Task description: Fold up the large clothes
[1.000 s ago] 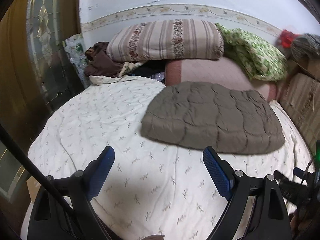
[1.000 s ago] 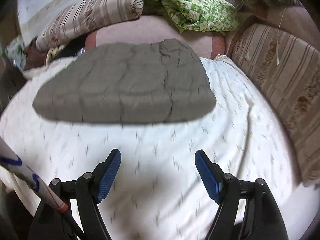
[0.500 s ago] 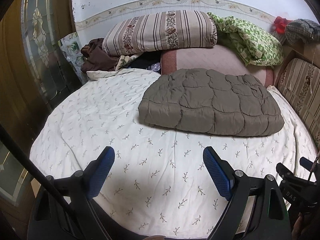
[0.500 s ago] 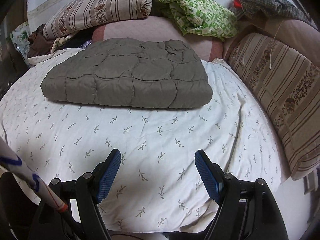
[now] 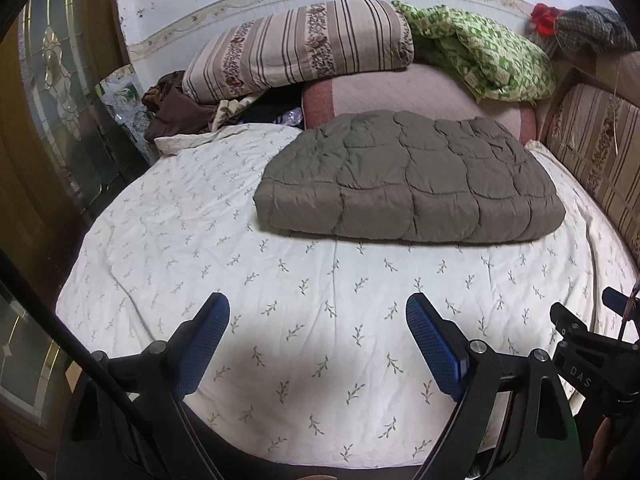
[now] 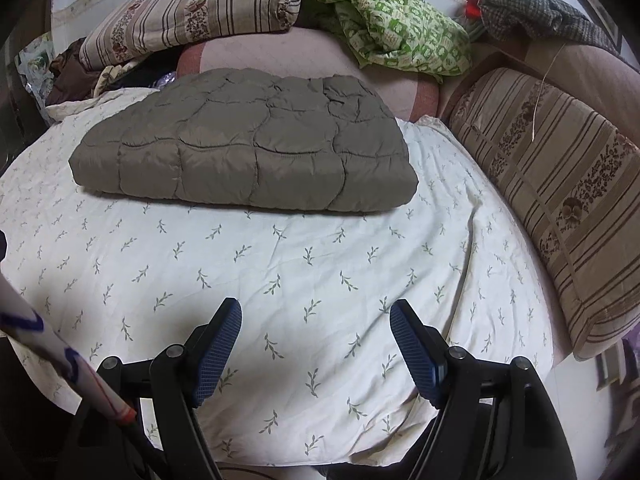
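Note:
A grey-brown quilted padded garment (image 5: 412, 180) (image 6: 248, 144) lies folded into a thick rectangle on the bed's white leaf-print sheet (image 5: 240, 280) (image 6: 280, 264), towards the far side. My left gripper (image 5: 318, 312) hovers open over the bare sheet near the bed's front edge, well short of the garment, with nothing between its blue pads. My right gripper (image 6: 316, 316) is likewise open and empty above the near part of the sheet. In the left wrist view the right gripper's black body (image 5: 580, 364) shows at the lower right.
Behind the garment lie a pink bolster (image 5: 420, 92), a striped pillow (image 5: 304, 48) and a green patterned blanket (image 5: 480, 56). Dark clothes (image 5: 172, 108) are heaped at the far left. A striped cushion (image 6: 560, 184) lines the right side. A glass-panelled wooden door (image 5: 48, 120) stands on the left.
Both views have steadied and pulled back a little from the garment, which now lies sharper and farther from the pads. Both grippers stay open and empty.

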A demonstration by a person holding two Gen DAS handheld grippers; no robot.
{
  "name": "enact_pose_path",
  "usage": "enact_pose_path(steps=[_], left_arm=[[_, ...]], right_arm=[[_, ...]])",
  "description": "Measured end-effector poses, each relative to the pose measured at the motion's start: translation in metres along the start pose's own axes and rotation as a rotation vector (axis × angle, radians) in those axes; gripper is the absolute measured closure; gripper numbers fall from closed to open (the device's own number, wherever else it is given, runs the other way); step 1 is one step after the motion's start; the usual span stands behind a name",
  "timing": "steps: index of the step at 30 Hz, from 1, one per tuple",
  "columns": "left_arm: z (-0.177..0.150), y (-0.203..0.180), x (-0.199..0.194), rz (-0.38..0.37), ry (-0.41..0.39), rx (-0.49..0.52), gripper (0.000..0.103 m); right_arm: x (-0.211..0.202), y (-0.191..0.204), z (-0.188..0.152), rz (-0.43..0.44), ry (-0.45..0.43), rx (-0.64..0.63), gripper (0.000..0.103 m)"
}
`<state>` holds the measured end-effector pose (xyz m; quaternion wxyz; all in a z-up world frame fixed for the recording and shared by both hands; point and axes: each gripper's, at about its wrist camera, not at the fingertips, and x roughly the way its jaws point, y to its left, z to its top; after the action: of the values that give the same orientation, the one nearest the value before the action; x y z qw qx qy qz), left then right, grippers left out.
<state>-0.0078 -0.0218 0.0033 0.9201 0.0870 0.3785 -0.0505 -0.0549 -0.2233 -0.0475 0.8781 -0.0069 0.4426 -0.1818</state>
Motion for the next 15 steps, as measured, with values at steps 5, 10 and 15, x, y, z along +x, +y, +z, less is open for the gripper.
enact_pose_path(steps=[5,10,15], left_arm=[[-0.003,-0.005,0.007,-0.012,0.027,0.012,0.014],[-0.005,-0.007,0.013,-0.021,0.050,0.015,0.014],[-0.008,-0.007,0.018,-0.032,0.071,0.010,0.014]], right_arm=[[0.004,0.000,-0.002,0.002,0.016,0.003,0.023],[0.007,0.001,-0.004,0.002,0.027,0.003,0.022],[0.009,0.006,-0.006,0.004,0.036,-0.007,0.022]])
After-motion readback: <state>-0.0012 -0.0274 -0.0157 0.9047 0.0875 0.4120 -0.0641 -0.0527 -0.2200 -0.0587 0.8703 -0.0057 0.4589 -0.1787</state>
